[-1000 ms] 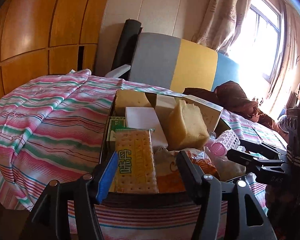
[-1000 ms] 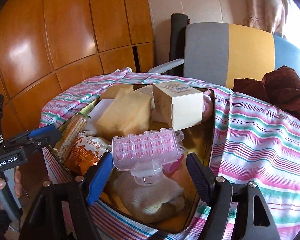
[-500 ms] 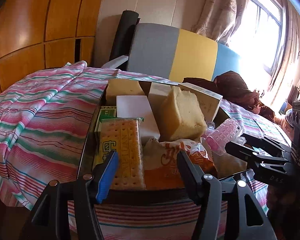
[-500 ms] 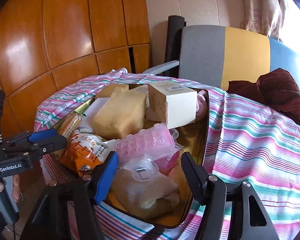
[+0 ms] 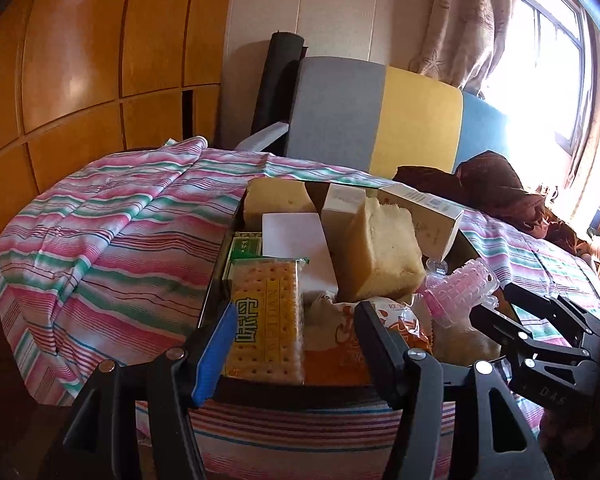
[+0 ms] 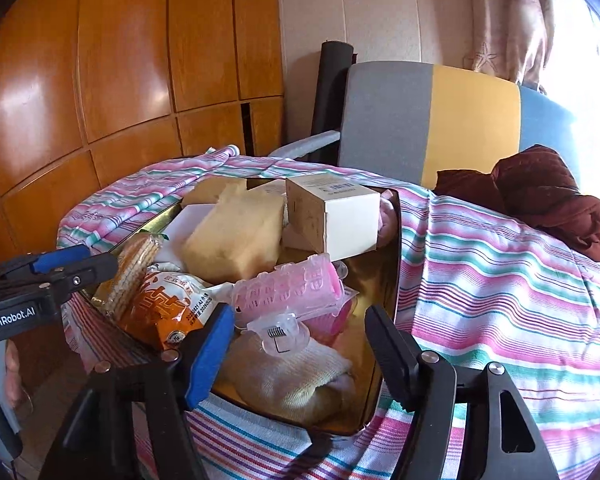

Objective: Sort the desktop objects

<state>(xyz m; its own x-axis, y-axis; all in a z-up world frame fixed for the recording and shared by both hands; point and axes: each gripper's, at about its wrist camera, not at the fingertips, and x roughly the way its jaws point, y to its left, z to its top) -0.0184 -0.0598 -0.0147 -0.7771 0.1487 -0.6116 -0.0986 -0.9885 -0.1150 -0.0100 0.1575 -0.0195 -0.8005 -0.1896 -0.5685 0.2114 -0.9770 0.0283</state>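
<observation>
A dark tray (image 6: 389, 280) on the striped cloth holds the desktop objects. A pink hair-roller pack (image 6: 292, 292) lies on its side in the tray, with a clear clip (image 6: 280, 334) and a cream cloth (image 6: 296, 380) in front of it. My right gripper (image 6: 300, 340) is open just above the cloth and holds nothing. My left gripper (image 5: 296, 342) is open at the tray's near edge, with the cracker pack (image 5: 266, 320) and orange snack bag (image 5: 384, 340) between its fingers. Behind these stand a yellow sponge (image 5: 380, 252), a white block (image 5: 296, 240) and a carton box (image 5: 424, 212).
The striped cloth (image 5: 112, 248) covers the surface all around the tray. A grey, yellow and blue chair back (image 5: 380, 120) stands behind, and a brown garment (image 6: 540, 192) lies at the right. Wooden panels (image 6: 120, 80) line the left wall. A hand (image 6: 10, 372) holds the left gripper.
The pink roller pack, level between my right gripper's open fingers a second ago, tipped over and now lies in the tray. The right gripper drew back slightly. My left gripper barely shifted.
</observation>
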